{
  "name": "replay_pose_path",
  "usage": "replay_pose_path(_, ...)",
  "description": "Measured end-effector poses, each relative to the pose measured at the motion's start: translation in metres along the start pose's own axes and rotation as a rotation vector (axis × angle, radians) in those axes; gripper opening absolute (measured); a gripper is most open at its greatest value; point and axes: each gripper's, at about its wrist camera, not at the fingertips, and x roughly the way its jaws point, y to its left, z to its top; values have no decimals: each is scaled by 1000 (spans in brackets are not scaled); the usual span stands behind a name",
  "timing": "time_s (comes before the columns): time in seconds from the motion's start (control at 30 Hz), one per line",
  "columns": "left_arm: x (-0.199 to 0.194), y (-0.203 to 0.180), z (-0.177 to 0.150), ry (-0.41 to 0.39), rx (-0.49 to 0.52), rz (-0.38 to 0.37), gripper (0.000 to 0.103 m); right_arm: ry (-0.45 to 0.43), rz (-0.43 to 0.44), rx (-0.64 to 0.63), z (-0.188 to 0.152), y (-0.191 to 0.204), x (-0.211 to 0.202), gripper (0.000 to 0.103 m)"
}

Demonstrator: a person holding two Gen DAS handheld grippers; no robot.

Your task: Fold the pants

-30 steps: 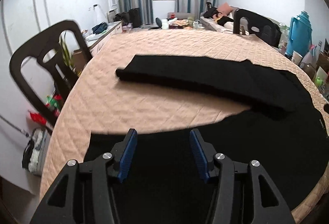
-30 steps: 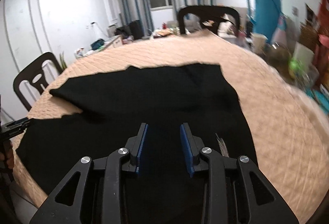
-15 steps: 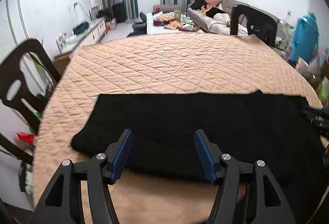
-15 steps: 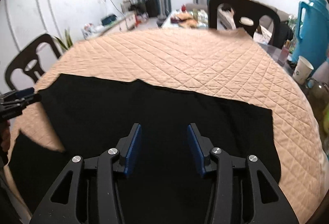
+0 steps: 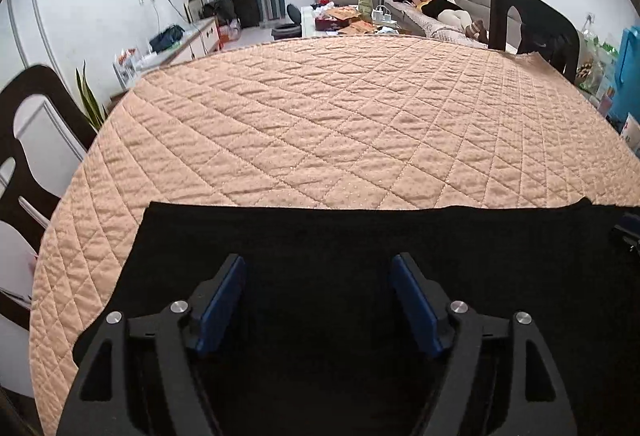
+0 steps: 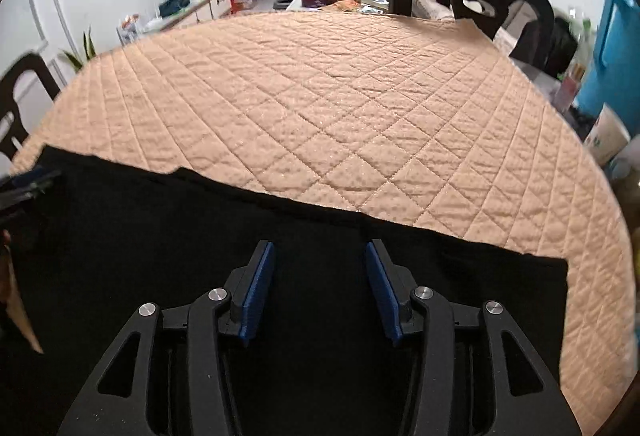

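Note:
Black pants [image 5: 320, 236] lie flat in a long folded band along the near side of a table under a peach quilted cover [image 5: 340, 124]. My left gripper [image 5: 318, 268] hovers over their left part, its jaws still opening, with only flat cloth beneath the blue pads. The same pants [image 6: 160, 220] fill the lower part of the right wrist view, where my right gripper [image 6: 320, 256] stands open above their right part, holding nothing. Each gripper shows at the edge of the other's view: the right gripper [image 5: 630, 232] and the left gripper [image 6: 28, 184].
Black chairs stand at the table's left [image 5: 28, 140] and far right [image 5: 532, 24]. A blue jug [image 6: 618, 48] and a paper cup [image 6: 608, 138] stand off the right edge. A person lies on a sofa [image 5: 448, 12] at the back, near a cluttered low table [image 5: 344, 20].
The pants went from a loose leg lying across the rest to one flat folded band. Both grippers moved forward and down over it and opened wider.

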Motion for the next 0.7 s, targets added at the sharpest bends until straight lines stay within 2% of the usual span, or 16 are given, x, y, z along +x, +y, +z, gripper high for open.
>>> replay_pose_path(0.07,1,3,0,2,-16,-15,73,-8,-3,25,-2,-1,-1,48)
replay_pose_path(0.1,0,1,1,-1,-15,-27,67,-13,-7,23,-2,1,-1,43)
replay_pose_path(0.13,0,-2,1,-10,5,-25,62,-24,-8,18,-4,2,-3,24)
replay_pose_path(0.17,-2,-7,0,-18,29,-39,47,-18,0,28,-4,2,-3,11)
replay_pose_path(0.2,-4,-11,-2,-22,46,-42,28,-22,-4,35,-3,3,-2,11)
replay_pose_path(0.27,-7,-19,-2,-16,67,-47,10,-28,-19,26,-4,8,-3,8)
replay_pose_path(0.3,-7,-23,-1,-13,80,-31,6,-28,-21,26,-3,8,-4,6)
replay_pose_path(0.4,-14,-28,-2,-2,90,-1,4,-36,2,45,-3,5,-10,3)
replay_pose_path(0.47,-29,-25,-4,-26,90,-2,4,-63,29,53,-6,3,-24,3)
replay_pose_path(0.6,-77,-16,-15,-113,85,-59,4,-147,90,45,-19,5,-67,3)
replay_pose_path(0.7,-119,-8,-32,-180,72,-110,4,-221,133,39,-42,5,-108,3)
